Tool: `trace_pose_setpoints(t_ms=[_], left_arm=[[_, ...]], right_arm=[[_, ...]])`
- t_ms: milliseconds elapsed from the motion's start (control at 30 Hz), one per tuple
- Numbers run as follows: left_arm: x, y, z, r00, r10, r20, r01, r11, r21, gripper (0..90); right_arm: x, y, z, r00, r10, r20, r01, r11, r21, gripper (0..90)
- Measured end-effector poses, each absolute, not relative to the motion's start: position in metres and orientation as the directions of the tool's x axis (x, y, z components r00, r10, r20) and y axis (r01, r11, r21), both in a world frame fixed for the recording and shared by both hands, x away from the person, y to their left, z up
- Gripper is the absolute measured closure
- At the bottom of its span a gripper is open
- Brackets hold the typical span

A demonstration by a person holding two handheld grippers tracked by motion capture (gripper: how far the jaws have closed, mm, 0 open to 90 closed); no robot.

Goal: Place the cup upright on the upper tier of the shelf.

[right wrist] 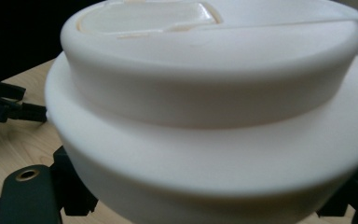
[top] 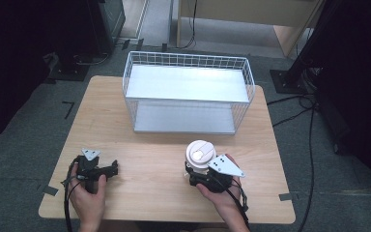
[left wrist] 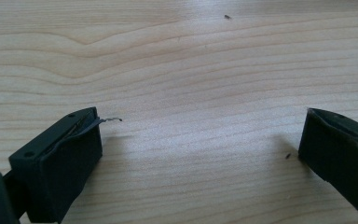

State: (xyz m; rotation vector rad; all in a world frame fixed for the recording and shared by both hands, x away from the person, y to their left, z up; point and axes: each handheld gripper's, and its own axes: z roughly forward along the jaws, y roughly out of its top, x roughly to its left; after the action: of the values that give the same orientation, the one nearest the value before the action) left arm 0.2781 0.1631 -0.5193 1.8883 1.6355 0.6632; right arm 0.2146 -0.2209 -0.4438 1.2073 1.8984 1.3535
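White lidded container (top: 200,155) sits on table (top: 149,159) just in front of wire basket (top: 188,92); its lower body is hidden behind right gripper (top: 204,175), cut off in right gripper view. Right jaws clamped on container from the near side. Left gripper (top: 107,168) low, far left of basket, jaws spread wide, holding nothing.

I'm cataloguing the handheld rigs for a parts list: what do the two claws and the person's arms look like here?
Both are black handheld devices. The left claw and the right claw each carry a grey three-cornered plate on top with dark dots, larger on the right. Black cables trail back along both forearms, which are bare, with no sleeves in view. Up close, the left claw's jaws are blocky black pads.
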Motion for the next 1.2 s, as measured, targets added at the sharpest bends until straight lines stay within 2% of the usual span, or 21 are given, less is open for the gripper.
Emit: trace_pose_setpoints(t_ms=[600, 1200], left_arm=[[0.278, 0.163, -0.519, 0.137, 0.990, 0.012, 0.719, -0.108, 0.687, 0.0], [0.278, 0.163, -0.519, 0.139, 0.990, 0.014, 0.719, -0.110, 0.686, 0.0]], right_arm=[[0.220, -0.224, -0.407, -0.454, 0.888, 0.076, 0.266, 0.053, 0.963, 16.6], [0.236, -0.225, -0.341, -0.436, 0.899, 0.050, 0.113, 0.000, 0.994, 16.6]])
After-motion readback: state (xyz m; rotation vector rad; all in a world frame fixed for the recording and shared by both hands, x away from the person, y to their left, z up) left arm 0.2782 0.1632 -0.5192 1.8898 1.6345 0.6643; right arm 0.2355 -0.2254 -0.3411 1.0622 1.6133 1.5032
